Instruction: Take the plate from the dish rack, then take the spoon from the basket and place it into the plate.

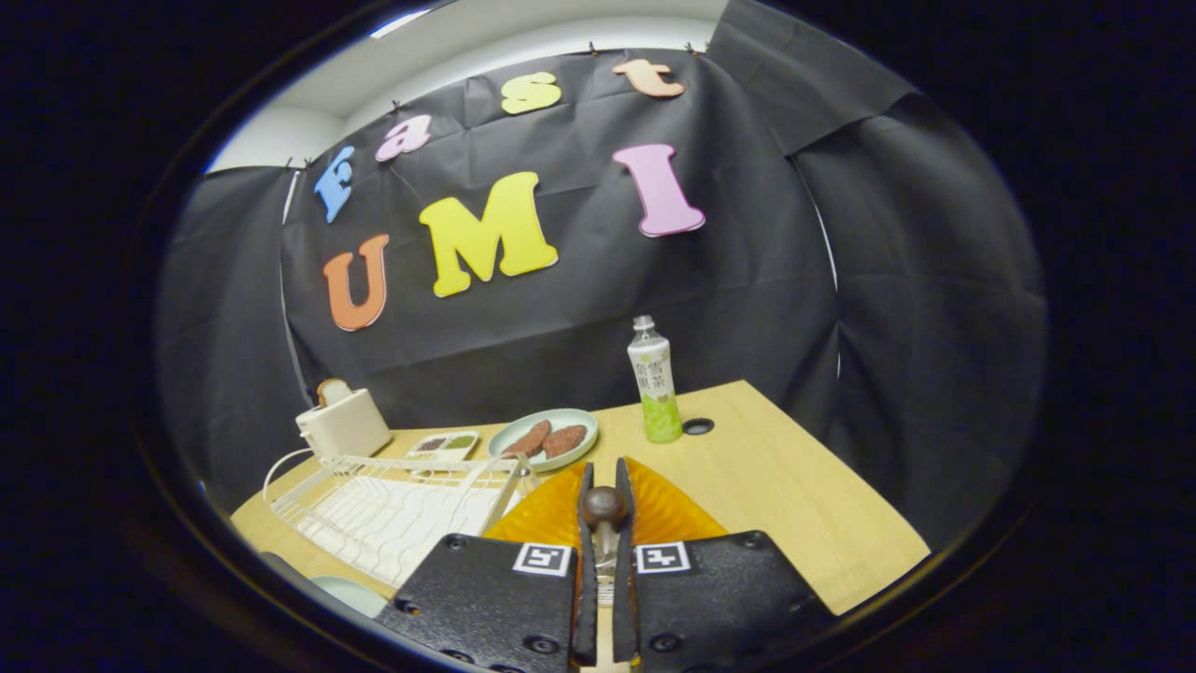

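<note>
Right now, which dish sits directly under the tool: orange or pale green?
The orange plate, just beneath and ahead of the tool, which is shut on the spoon. The pale green plate lies farther off, holding brown food.

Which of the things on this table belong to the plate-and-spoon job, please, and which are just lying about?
Job: the gripper, shut on the spoon; orange plate under it; white dish rack.

Lying about: toaster, green plate with two patties, small sauce tray, bottle.
</note>
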The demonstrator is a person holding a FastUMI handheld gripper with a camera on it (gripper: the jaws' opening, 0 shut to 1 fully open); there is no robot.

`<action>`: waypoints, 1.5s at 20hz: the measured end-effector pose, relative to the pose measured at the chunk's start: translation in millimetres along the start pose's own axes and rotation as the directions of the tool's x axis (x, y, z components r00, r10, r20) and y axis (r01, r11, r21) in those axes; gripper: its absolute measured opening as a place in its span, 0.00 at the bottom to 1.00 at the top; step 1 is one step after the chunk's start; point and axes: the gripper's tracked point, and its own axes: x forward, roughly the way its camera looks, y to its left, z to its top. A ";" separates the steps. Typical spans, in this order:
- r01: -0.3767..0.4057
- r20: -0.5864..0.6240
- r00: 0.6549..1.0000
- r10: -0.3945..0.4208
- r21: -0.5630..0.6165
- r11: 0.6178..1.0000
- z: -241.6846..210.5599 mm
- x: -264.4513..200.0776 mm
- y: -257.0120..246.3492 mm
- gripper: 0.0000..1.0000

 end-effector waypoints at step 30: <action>-0.646 -0.347 0.725 0.595 -0.042 0.763 -155.6 -134.3 251.9 0.11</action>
